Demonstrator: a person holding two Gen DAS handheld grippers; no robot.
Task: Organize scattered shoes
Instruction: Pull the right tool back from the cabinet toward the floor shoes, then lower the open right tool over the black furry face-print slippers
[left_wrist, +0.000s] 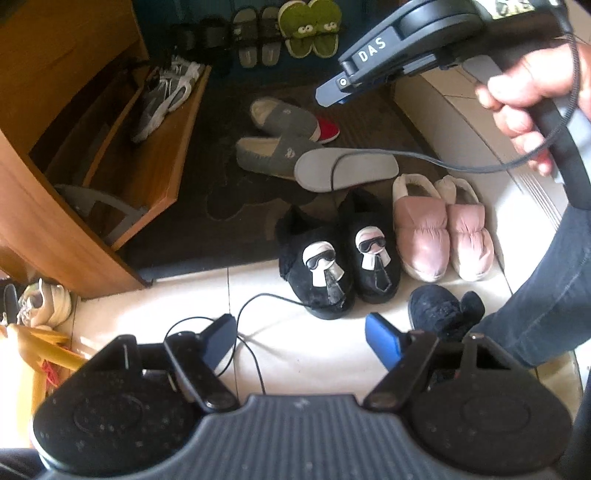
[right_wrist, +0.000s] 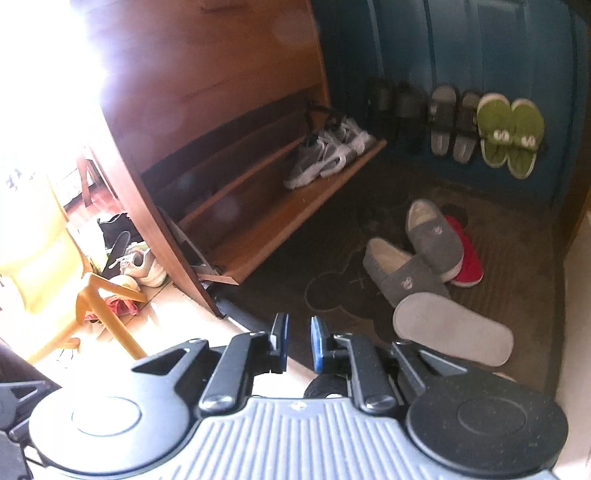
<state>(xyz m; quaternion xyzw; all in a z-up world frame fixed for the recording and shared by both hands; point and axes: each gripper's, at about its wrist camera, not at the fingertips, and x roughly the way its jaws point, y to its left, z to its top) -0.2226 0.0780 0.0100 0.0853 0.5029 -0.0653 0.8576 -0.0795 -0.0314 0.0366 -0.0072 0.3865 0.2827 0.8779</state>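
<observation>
With the left claw (left_wrist: 301, 341) spread wide over the floor tiles and the right claw (right_wrist: 295, 341) nearly closed on nothing, the grey slippers (right_wrist: 413, 258), overturned sole (right_wrist: 452, 328) and red shoe (right_wrist: 467, 254) overlap on the mat (right_wrist: 332, 229), so gripping one could drag its neighbours, and the trailing cable (left_wrist: 424, 158) may snag.

Green frog-eyed slippers (right_wrist: 511, 133), grey slippers (left_wrist: 277, 138), pink padded shoes (left_wrist: 443, 225), dark brown mat (right_wrist: 517, 258).

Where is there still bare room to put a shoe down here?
The tilted wooden shoe shelf is bare in front of the grey-white sneakers. The dark mat is bare between shelf and grey slippers. It is crowded around the overturned grey sole.
</observation>
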